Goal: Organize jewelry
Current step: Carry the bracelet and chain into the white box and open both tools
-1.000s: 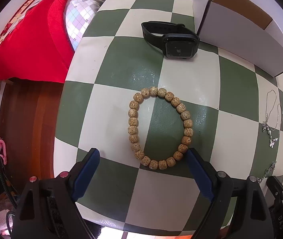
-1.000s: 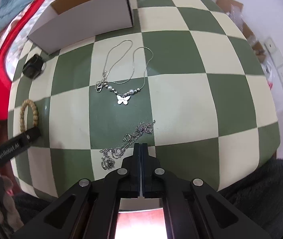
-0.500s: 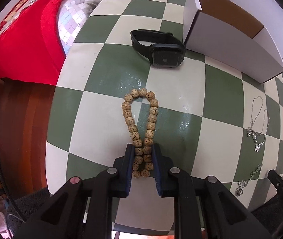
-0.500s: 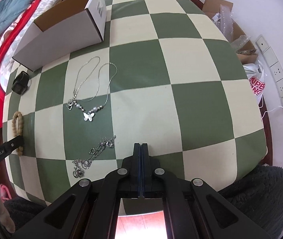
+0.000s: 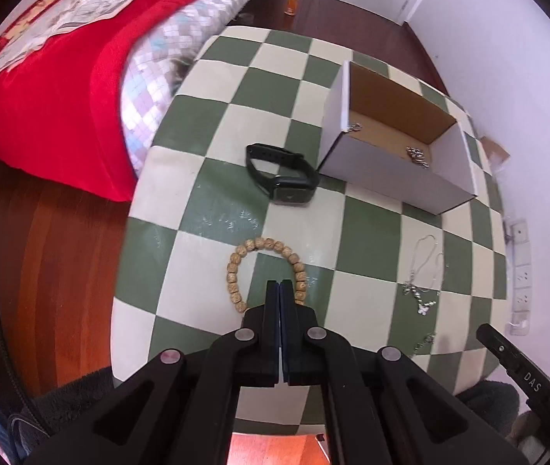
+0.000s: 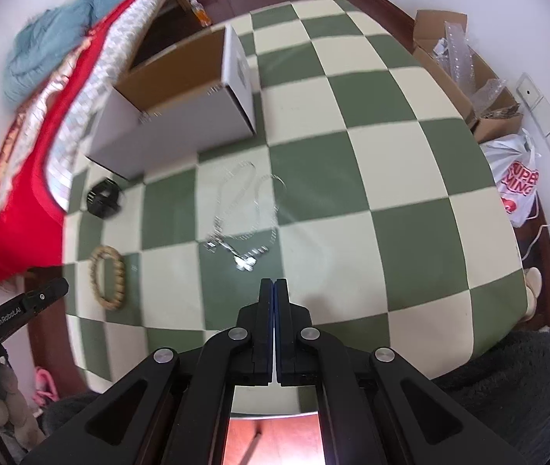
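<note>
My left gripper (image 5: 279, 285) and right gripper (image 6: 274, 283), both pressed shut on nothing, above the checkered table (image 5: 216, 147). The wooden bead bracelet (image 5: 236, 271) lies loose near the table's left edge. The butterfly necklace (image 6: 244, 262) lies mid-table, short of the cardboard box (image 5: 383, 170). Risk: descending shut, I could nudge the beads off that edge, and a pinch on one round bead may slip.
</note>
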{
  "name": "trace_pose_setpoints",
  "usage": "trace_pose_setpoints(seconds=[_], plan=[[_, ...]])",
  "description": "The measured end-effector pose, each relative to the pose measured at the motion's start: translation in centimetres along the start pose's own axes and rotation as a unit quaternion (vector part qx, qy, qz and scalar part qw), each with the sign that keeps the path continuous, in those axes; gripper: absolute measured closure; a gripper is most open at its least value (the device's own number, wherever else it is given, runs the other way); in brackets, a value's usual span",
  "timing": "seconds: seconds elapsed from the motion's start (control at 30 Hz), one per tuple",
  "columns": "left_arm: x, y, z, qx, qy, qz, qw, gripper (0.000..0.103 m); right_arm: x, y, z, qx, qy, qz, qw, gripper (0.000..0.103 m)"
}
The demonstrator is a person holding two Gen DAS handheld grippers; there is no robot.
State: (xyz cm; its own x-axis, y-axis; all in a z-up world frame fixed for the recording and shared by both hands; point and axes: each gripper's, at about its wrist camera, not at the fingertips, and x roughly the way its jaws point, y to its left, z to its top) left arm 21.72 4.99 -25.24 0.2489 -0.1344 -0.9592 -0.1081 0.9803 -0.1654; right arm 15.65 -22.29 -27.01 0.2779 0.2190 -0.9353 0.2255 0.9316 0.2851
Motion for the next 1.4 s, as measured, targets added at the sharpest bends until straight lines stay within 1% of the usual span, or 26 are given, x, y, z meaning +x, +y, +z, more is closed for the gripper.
trace_pose_setpoints(seconds=[0.07, 0.1, 0.17, 0.2, 0.23, 0.27, 0.3, 0.33, 0.37, 0.47, 0.53, 0.6, 0.63, 0.67, 0.7, 0.73, 0.77, 0.8, 0.83, 0.87, 0.97, 1.07, 1.23, 1.4], plan=[[1.1, 1.2, 0.3, -0.028, 0.012, 0.005, 0.9995, 0.102, -0.4, -0.3, 0.7, 0.003, -0.002, 0.015, 1.000, 0.103], [2.5, 2.0, 0.4, -0.043, 0.036, 0.019, 0.9982, 0.098, -0.5, -0.2, 0.8, 0.002, 0.002, 0.019, 1.000, 0.103], [4.4, 2.7, 0.2, -0.066, 0.068, 0.034, 0.9949, 0.090, -0.2, -0.4, 1.0, 0.015, 0.012, 0.033, 0.999, 0.103], [5.5, 3.2, 0.2, -0.070, 0.083, 0.047, 0.9929, 0.077, 0.3, -0.6, 1.1, 0.022, 0.028, 0.043, 0.998, 0.102], [6.4, 3.7, 0.3, -0.079, 0.092, 0.052, 0.9913, 0.061, 0.6, -1.1, 0.9, 0.039, 0.036, 0.049, 0.997, 0.101], [6.8, 4.0, 0.3, -0.082, 0.091, 0.049, 0.9913, 0.054, 1.2, -1.5, 0.8, 0.050, 0.046, 0.052, 0.996, 0.098], [7.0, 4.1, 0.4, -0.084, 0.089, 0.049, 0.9912, 0.052, 1.8, -1.9, 0.7, 0.059, 0.059, 0.054, 0.995, 0.088], [7.3, 4.1, 0.4, -0.082, 0.088, 0.056, 0.9911, 0.052, 2.3, -2.3, 0.6, 0.073, 0.067, 0.051, 0.994, 0.080], [7.4, 3.9, 0.6, -0.075, 0.084, 0.065, 0.9915, 0.052, 2.7, -2.6, 0.5, 0.080, 0.069, 0.048, 0.993, 0.070], [7.7, 3.2, 0.9, -0.056, 0.086, 0.090, 0.9906, 0.052, 4.2, -2.8, 0.1, 0.077, 0.080, 0.030, 0.993, 0.070], [7.8, 2.9, 1.1, -0.049, 0.081, 0.105, 0.9900, 0.051, 5.2, -2.5, -0.3, 0.071, 0.091, 0.024, 0.993, 0.070], [7.8, 2.7, 1.2, -0.044, 0.073, 0.107, 0.9906, 0.050, 6.1, -1.9, -0.6, 0.061, 0.098, 0.014, 0.993, 0.069], [7.9, 2.6, 1.1, -0.042, 0.069, 0.106, 0.9910, 0.052, 6.2, -1.5, -0.8, 0.054, 0.096, 0.005, 0.994, 0.069], [7.9, 2.4, 1.1, -0.039, 0.067, 0.105, 0.9914, 0.052, 6.3, -0.9, -0.9, 0.042, 0.088, -0.008, 0.995, 0.069], [7.9, 2.2, 1.1, -0.033, 0.062, 0.104, 0.9921, 0.056, 6.4, -0.1, -1.1, 0.022, 0.084, -0.027, 0.996, 0.069], [7.8, 1.9, 1.0, -0.027, 0.056, 0.102, 0.9928, 0.068, 6.5, 0.8, -1.4, 0.001, 0.079, -0.047, 0.996, 0.069], [7.7, 1.5, 1.0, -0.018, 0.050, 0.102, 0.9933, 0.078, 6.6, 1.6, -1.7, -0.018, 0.071, -0.064, 0.995, 0.071], [7.7, 1.1, 1.0, -0.007, 0.048, 0.103, 0.9935, 0.096, 6.8, 2.2, -1.9, -0.031, 0.066, -0.073, 0.995, 0.085], [7.7, 0.8, 0.9, -0.001, 0.049, 0.105, 0.9932, 0.097, 6.9, 2.8, -2.2, -0.048, 0.061, -0.083, 0.994, 0.098], [7.7, 0.7, 0.9, 0.005, 0.048, 0.107, 0.9930, 0.097, 7.0, 3.1, -2.4, -0.055, 0.059, -0.084, 0.993, 0.099], [7.2, 0.5, 0.6, 0.005, 0.044, 0.097, 0.9943, 0.097, 7.1, 3.5, -2.6, -0.063, 0.057, -0.077, 0.993, 0.101], [5.6, 0.0, 0.3, 0.013, 0.026, 0.087, 0.9958, 0.097, 6.7, 2.7, -2.6, -0.047, 0.055, -0.053, 0.996, 0.101], [2.1, -1.9, -0.5, 0.037, 0.006, 0.053, 0.9979, 0.097, 3.6, 1.3, -2.3, -0.029, 0.029, -0.014, 0.999, 0.101], [-1.0, -3.2, 0.0, 0.046, -0.018, 0.023, 0.9985, 0.097, 0.3, 1.1, -0.8, -0.024, 0.006, 0.018, 1.000, 0.101]])
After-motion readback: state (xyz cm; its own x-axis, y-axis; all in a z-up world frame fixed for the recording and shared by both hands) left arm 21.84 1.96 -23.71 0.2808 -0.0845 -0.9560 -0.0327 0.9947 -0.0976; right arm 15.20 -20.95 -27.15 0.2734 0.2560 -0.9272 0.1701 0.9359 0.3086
